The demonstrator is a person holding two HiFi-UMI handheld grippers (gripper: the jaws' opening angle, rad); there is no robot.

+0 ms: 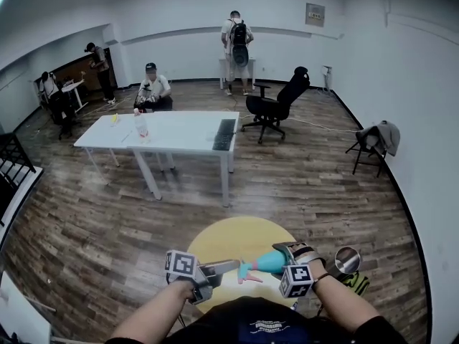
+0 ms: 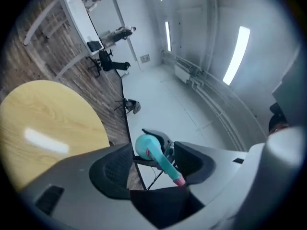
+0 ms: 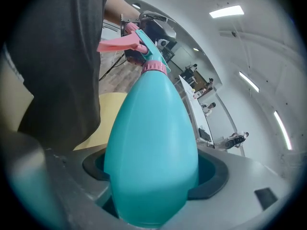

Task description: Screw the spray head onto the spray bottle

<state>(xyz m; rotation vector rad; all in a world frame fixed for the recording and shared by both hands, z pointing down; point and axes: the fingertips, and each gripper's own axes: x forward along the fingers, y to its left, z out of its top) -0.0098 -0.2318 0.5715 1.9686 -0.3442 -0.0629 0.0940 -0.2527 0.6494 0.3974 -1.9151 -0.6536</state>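
The teal plastic teardrop-shaped spray bottle (image 3: 151, 147) is off the desk, held in the air in front of the person's chest, above the near edge of the round yellow desk (image 1: 237, 236). It lies nearly on its side, with its fat base toward the person's right and its neck toward the left. The right claw (image 3: 153, 166) is clamped round the widest part of the body, and both dark pads press against the teal plastic. A pink ribbed collar (image 3: 154, 67) sits on the neck, and above it is the spray head (image 3: 139, 40), teal on top with a pink trigger. It looks seated on the bottle, though how far it is screwed down I cannot tell.

The left claw (image 2: 153, 150) points almost level at the bottle's top end. Its jaws stand wide apart. The nozzle end of the spray head reaches into the gap, with its pink tip close against one jaw, and the other jaw is clear of it. In the head view both marker cubes show, one on each claw, with the bottle spanning the space between them.

Farther off, on the wood-plank floor (image 1: 107, 221), stands a long white desk (image 1: 179, 131) carrying a few small items too far away to identify. A black office chair (image 1: 276, 104) stands beside it. Several people are near the far wall.
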